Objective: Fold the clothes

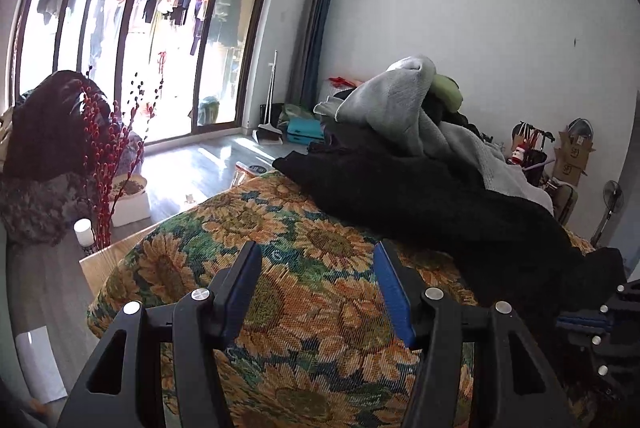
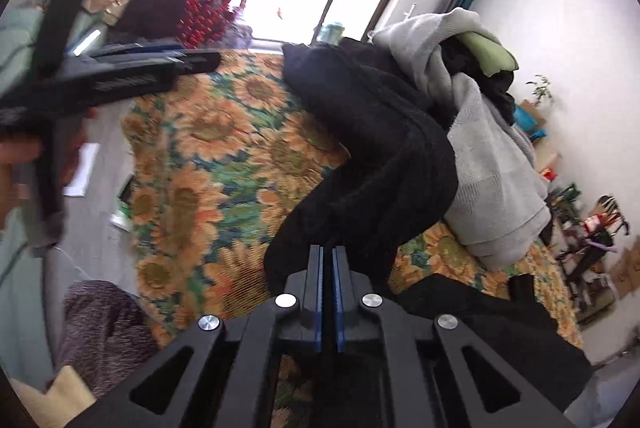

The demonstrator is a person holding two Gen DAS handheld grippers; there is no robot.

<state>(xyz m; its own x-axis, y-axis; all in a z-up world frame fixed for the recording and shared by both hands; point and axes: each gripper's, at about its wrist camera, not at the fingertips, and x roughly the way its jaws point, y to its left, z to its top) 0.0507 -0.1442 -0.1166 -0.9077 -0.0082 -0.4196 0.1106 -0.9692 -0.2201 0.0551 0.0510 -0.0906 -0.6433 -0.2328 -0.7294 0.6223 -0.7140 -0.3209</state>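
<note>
A long black garment (image 1: 420, 195) lies across the sunflower-patterned cover (image 1: 280, 268), running back to a heap of clothes topped by a grey garment (image 1: 400, 99) and a green piece (image 1: 448, 91). My left gripper (image 1: 318, 248) hovers open over the bare cover, left of the garment, with nothing between its blue pads. In the right wrist view my right gripper (image 2: 328, 248) is shut, its tips pinching the near end of the black garment (image 2: 380, 155), which curls up toward it. The left gripper (image 2: 192, 61) shows blurred at upper left there; the right gripper (image 1: 600, 320) shows at the left view's right edge.
Red berry branches (image 1: 104, 155) and a white candle (image 1: 83, 230) stand past the cover's left edge by a wooden corner (image 1: 100, 264). Glass sliding doors (image 1: 160, 27) are behind. Boxes (image 1: 576, 151) and a fan (image 1: 610, 199) stand at the right wall. A person's hand (image 2: 20, 155) is at left.
</note>
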